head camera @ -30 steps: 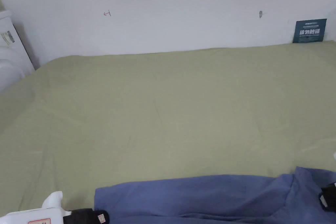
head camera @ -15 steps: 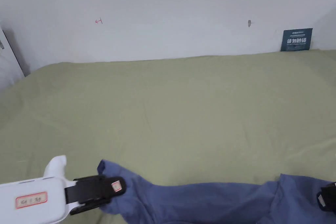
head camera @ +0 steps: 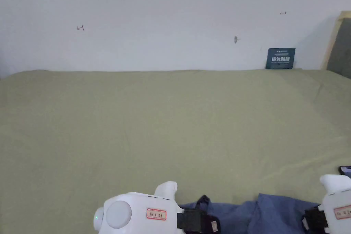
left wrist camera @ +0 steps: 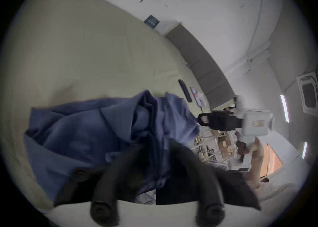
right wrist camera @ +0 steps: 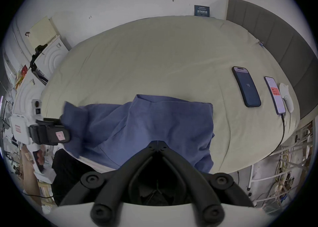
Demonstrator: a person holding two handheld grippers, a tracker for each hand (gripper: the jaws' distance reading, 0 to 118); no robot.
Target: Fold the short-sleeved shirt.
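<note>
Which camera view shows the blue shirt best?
The right gripper view: the blue shirt shows most fully there, on the bed. The left gripper view shows it bunched and blurred; the head view catches a strip.

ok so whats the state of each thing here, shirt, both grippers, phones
blue shirt: bunched, near edge of bed, held at both ends
left gripper: shut on blue shirt
right gripper: shut on blue shirt
dark phone: flat on bed, screen lit
second phone: flat on bed, screen lit, cable attached
</note>
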